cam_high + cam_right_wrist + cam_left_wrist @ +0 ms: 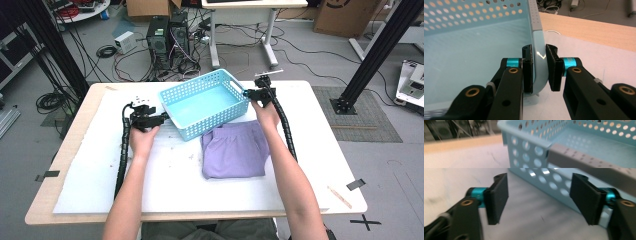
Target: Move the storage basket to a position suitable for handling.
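Each hand-held gripper was black — the left hand-held gripper (161,119) and the right hand-held gripper (246,93) alike — with a ribbed black cable trailing back along the forearm. Ribbed black pads (498,198) sat on turquoise collars, and brass-coloured screw eyelets dotted the finger links. The person's forearms were bare — no sleeves.

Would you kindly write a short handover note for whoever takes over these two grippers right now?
Right gripper: shut on the rim of the blue perforated basket at its right end wall.
Left gripper: open, nothing between the pads; the basket's left corner is just ahead, not yet gripped.
Things: the basket stands upright and empty on the white mat. The folded purple garment lies on the mat just in front of the basket, its far edge at the basket's wall.
Done: one side of the basket gripped.
Left: probably a left-hand grip on the basket; the garment is not yet in it.
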`<state>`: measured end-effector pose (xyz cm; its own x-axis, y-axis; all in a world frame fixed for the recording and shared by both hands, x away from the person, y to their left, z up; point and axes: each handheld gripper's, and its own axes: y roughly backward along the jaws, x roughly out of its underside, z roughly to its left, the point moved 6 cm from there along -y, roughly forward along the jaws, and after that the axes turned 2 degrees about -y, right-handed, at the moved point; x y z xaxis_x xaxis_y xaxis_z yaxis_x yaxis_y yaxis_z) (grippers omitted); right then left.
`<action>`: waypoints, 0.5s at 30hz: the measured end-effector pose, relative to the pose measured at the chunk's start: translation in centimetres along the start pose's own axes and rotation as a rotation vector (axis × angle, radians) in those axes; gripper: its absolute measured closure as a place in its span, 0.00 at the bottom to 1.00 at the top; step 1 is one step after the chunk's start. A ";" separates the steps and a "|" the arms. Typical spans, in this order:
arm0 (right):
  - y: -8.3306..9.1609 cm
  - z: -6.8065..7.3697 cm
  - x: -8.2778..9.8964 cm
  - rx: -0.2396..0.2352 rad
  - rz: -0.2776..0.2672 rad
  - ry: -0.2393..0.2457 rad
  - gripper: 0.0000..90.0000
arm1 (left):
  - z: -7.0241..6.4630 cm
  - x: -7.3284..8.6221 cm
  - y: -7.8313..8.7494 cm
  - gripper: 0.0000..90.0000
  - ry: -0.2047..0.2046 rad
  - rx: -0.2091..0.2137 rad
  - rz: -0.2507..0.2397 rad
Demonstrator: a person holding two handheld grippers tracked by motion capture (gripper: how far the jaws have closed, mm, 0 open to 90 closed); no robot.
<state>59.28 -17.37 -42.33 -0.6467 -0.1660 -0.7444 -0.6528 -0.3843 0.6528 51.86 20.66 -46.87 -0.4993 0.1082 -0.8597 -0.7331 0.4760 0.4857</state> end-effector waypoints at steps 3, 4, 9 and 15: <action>-0.2 -0.1 0.4 -0.021 -0.003 0.004 0.80 | -0.3 0.8 2.0 0.33 0.012 0.015 -0.034; -0.2 -0.1 0.5 -0.026 -0.012 0.001 0.76 | -0.5 0.9 2.9 0.33 -0.012 -0.007 -0.066; 0.0 0.2 0.7 -0.057 -0.038 0.013 0.62 | -3.5 2.3 5.4 0.30 -0.132 0.014 -0.118; -0.5 0.6 0.9 -0.113 -0.031 0.010 0.51 | -8.3 3.1 5.0 0.30 -0.154 0.130 -0.113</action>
<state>58.81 -16.76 -43.27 -0.6226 -0.1611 -0.7658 -0.6235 -0.4893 0.6098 42.85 16.15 -45.84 -0.3334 0.1751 -0.9264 -0.7097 0.6003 0.3689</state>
